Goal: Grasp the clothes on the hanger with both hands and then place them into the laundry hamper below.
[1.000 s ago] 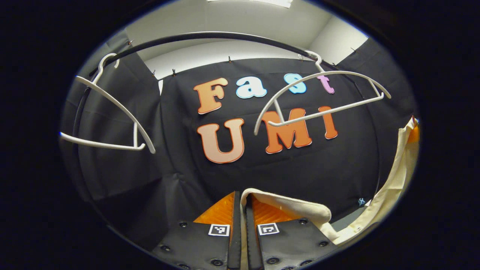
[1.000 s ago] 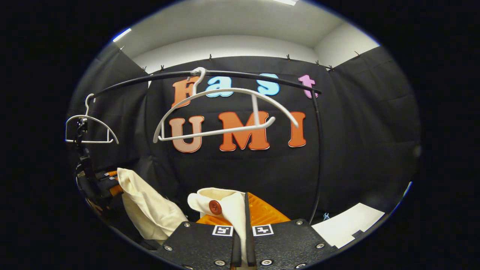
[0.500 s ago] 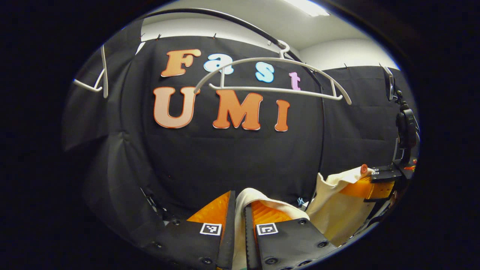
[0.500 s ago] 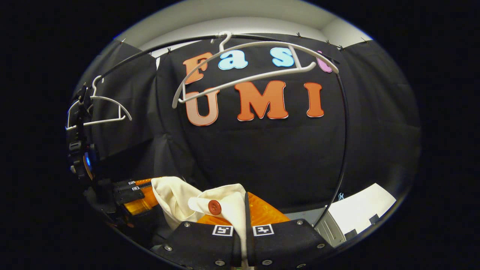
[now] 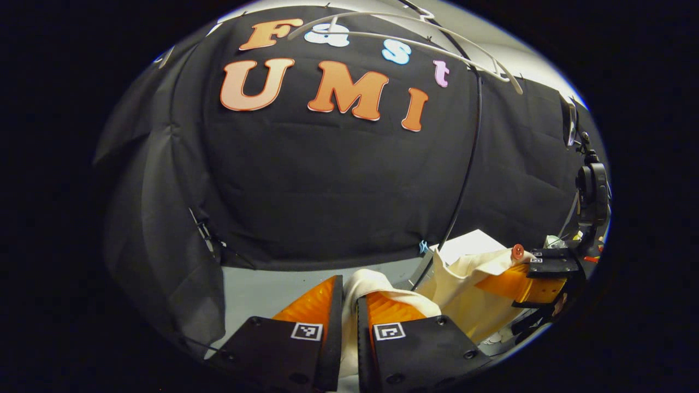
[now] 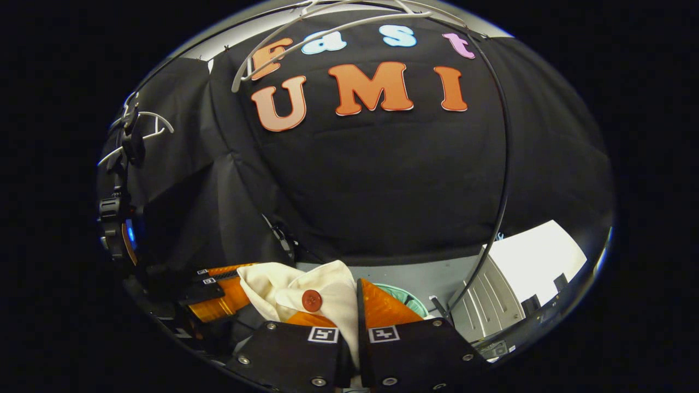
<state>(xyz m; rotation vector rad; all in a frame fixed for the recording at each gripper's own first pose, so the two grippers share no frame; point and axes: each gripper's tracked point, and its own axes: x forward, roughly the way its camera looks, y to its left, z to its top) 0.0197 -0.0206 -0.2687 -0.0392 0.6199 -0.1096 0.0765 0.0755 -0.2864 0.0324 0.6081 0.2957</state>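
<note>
surroundings: white hanger (image 6: 327,38) on black rail (image 6: 505,164) above both grippers | hamper rim (image 6: 407,297) just ahead of right gripper (image 6: 352,322) | cream garment (image 5: 464,284) clamped by left gripper (image 5: 349,314) and right gripper, stretched between them

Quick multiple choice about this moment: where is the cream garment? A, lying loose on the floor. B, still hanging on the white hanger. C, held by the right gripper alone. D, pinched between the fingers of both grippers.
D: the cream garment is clamped in the right gripper and in the left gripper, while the white hanger hangs bare on the rail above.
</note>
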